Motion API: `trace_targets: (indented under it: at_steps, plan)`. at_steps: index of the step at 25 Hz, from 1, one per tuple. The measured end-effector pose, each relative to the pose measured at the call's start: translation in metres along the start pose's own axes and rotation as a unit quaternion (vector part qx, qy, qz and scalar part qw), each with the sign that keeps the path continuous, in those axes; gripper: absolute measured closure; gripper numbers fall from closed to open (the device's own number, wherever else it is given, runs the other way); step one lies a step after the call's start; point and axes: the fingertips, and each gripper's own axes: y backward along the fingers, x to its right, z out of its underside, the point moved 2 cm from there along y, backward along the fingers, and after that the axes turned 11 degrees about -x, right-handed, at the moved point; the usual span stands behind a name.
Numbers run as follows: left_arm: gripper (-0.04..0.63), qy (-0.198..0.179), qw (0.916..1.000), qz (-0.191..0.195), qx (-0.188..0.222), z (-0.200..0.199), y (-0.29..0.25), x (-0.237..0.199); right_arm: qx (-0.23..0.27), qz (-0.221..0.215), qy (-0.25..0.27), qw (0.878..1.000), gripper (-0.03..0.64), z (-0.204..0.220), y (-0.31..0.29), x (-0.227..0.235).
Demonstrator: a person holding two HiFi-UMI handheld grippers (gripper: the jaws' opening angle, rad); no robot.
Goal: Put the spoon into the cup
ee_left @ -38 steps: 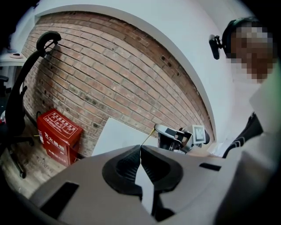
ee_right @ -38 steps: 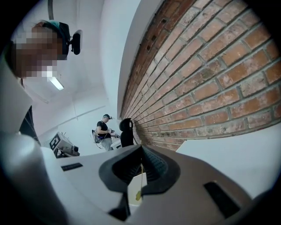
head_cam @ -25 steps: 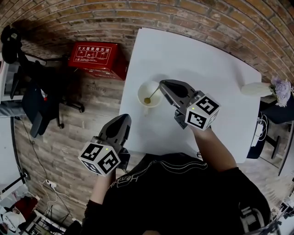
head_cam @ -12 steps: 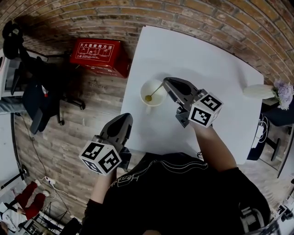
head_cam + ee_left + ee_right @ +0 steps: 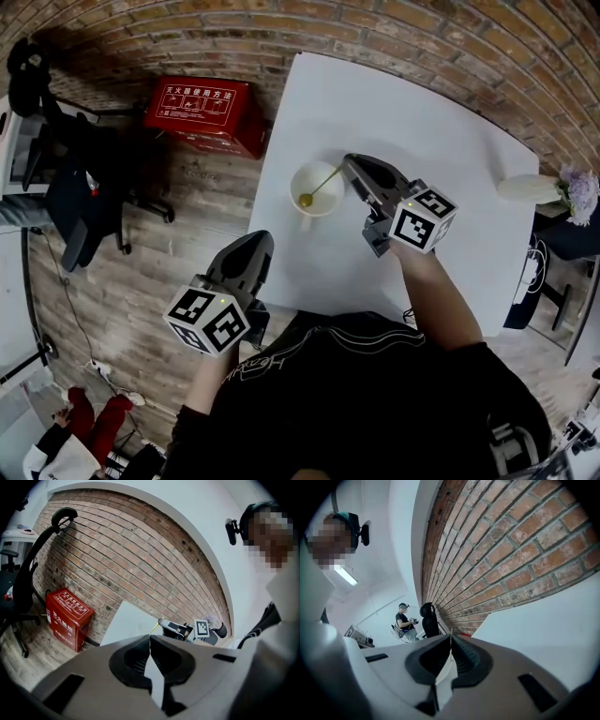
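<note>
— Brick wall (image 5: 187, 28) behind, wood-plank floor (image 5: 169, 244) below, and a white square table (image 5: 450, 141) in the head view. What's on the table?
— A round white cup (image 5: 326, 202) near its left edge, with a gold metal spoon (image 5: 322, 186) in it. The bowl sits down inside and the handle leans up over the rim to the right.
— And the right gripper (image 5: 349, 167)?
— Its tips meet the top of that handle, just beside the cup's rim. The left gripper (image 5: 255, 242) hangs off the table over the floor, well apart from the cup.
— What's around them?
— A red box with white print (image 5: 199, 111) stands on the floor by the wall, with a black office chair (image 5: 70, 216) farther left. A white vase with pale purple flowers (image 5: 525, 186) is at the table's right edge.
— What does the left gripper view show?
— Its jaws are pressed together with nothing between them. Beyond them are the red box, a corner of the table and the right gripper.
— And the right gripper view?
— The jaws are clamped on the spoon's thin handle, which shows edge-on as a sliver rising from the seam. Brick and white tabletop lie beyond, with a person (image 5: 404, 620) far off.
</note>
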Motion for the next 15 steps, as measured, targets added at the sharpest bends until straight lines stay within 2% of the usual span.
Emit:
trace_targets:
  at_steps: [8,11,15]
  plan:
    - [0.589,-0.005,1.0000,0.004,0.004,0.000,0.006,0.001,0.009,0.021,-0.006,1.000,0.611,0.000,0.005,0.003]
    - [0.589,-0.012,0.9999,0.007,0.006,0.002,0.011,0.005,0.016,0.042,0.004,0.999,0.547,-0.003,0.017,0.002]
    - [0.589,-0.027,0.9995,0.017,0.009,0.003,0.021,0.016,0.033,0.063,0.026,0.997,0.537,-0.012,0.041,-0.012]
